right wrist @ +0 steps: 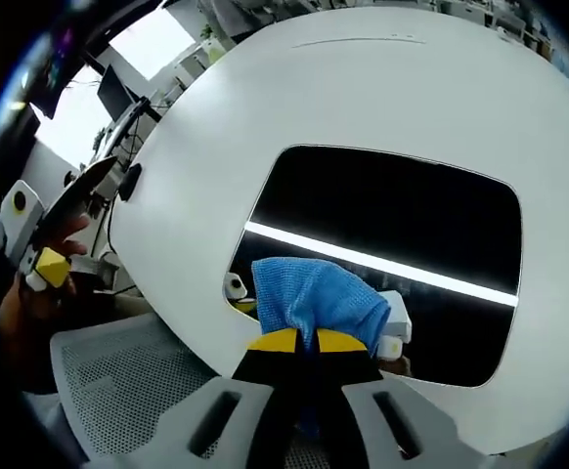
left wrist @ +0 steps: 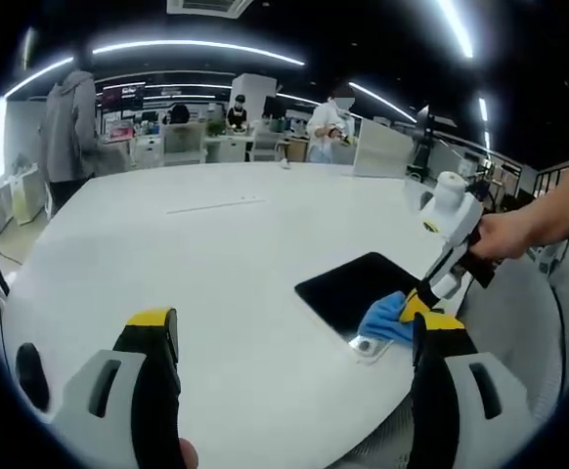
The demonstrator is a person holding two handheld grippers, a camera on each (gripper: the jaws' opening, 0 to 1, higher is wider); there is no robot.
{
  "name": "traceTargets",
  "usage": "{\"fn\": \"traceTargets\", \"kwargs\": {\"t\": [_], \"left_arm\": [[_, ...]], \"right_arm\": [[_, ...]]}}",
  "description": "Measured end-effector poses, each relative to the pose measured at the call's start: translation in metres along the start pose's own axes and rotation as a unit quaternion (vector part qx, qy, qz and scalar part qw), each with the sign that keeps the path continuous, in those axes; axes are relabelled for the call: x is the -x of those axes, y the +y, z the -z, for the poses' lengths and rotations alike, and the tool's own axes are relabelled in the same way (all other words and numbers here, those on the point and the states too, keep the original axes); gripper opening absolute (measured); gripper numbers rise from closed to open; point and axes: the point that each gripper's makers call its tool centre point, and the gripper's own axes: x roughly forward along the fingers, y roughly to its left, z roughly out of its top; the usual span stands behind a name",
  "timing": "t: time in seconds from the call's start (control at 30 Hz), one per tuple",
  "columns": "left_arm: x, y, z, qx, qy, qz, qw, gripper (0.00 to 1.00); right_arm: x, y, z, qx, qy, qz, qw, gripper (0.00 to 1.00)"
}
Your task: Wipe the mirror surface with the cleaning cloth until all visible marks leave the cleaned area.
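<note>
A dark rectangular mirror [right wrist: 392, 210] lies flat on the white table [right wrist: 363, 88], reflecting a ceiling light strip. My right gripper [right wrist: 297, 340] is shut on a blue cleaning cloth [right wrist: 309, 293], which rests on the mirror's near edge. In the left gripper view the mirror [left wrist: 353, 289] sits at the table's right edge, with the cloth [left wrist: 387, 318] on its near corner and the right gripper [left wrist: 419, 303] held by a hand. My left gripper [left wrist: 289, 332] stands open above bare table, left of the mirror, with nothing between its fingers.
A grey mesh chair [right wrist: 128, 391] sits by the table edge beside the mirror. The left gripper [right wrist: 40, 249] appears at the left of the right gripper view. Desks, monitors and several people [left wrist: 69, 122] stand beyond the table's far side.
</note>
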Motion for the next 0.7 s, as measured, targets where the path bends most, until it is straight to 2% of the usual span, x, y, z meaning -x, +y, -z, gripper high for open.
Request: {"fn": "traceTargets", "kwargs": {"t": [0.17,0.53,0.7], "left_arm": [[-0.002,-0.001,0.0,-0.002,0.002,0.002,1.0,0.99],[-0.007,-0.003,0.001,0.002,-0.001,0.005,1.0,0.99],[-0.01,-0.002,0.0,0.003,-0.002,0.006,1.0,0.99]], "right_arm": [[0.001,-0.008,0.0,-0.004,0.0,0.002,1.0,0.0],[0.001,-0.007,-0.001,-0.012,-0.002,-0.002,0.9999,0.0],[0.0,-0.011,-0.01,-0.006,-0.004,0.005,1.0,0.0]]}}
